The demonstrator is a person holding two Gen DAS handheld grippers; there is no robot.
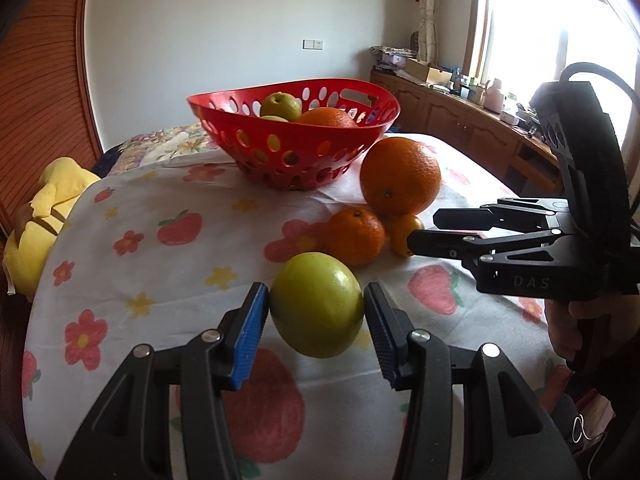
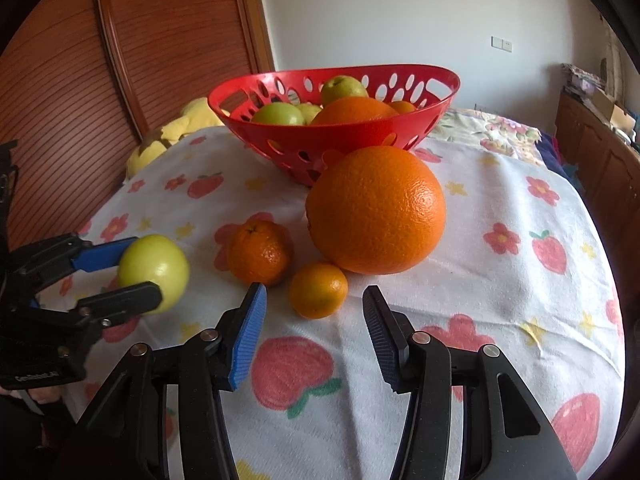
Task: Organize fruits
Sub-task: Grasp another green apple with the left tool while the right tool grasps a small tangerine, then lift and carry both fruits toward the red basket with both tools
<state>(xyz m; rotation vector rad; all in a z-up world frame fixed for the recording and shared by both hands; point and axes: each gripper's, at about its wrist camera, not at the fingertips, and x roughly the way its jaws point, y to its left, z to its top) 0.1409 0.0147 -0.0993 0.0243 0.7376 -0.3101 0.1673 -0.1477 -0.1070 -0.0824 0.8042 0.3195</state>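
My left hand-held gripper (image 1: 316, 312) is clamped on the green apple (image 1: 317, 305), pads squeezing both flanks so it can ride to the basket, while my right hand-held gripper (image 2: 314, 312) stands apart and empty, lined up on the smallest orange (image 2: 318, 290). Beyond sit the mandarin (image 2: 260, 253) and big orange (image 2: 376, 210) on the flowered surface (image 2: 500, 300). Farthest back, the red basket (image 2: 360, 136) already holds fruit, where I reckon everything goes.

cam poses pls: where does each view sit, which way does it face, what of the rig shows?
Left wrist: on the left gripper, looking down its fingers at the clamped green apple; right gripper and a hand at right.
Right wrist: on the right gripper, open, facing the smallest orange; left gripper at left.
Shared: apple, three loose oranges, red basket.
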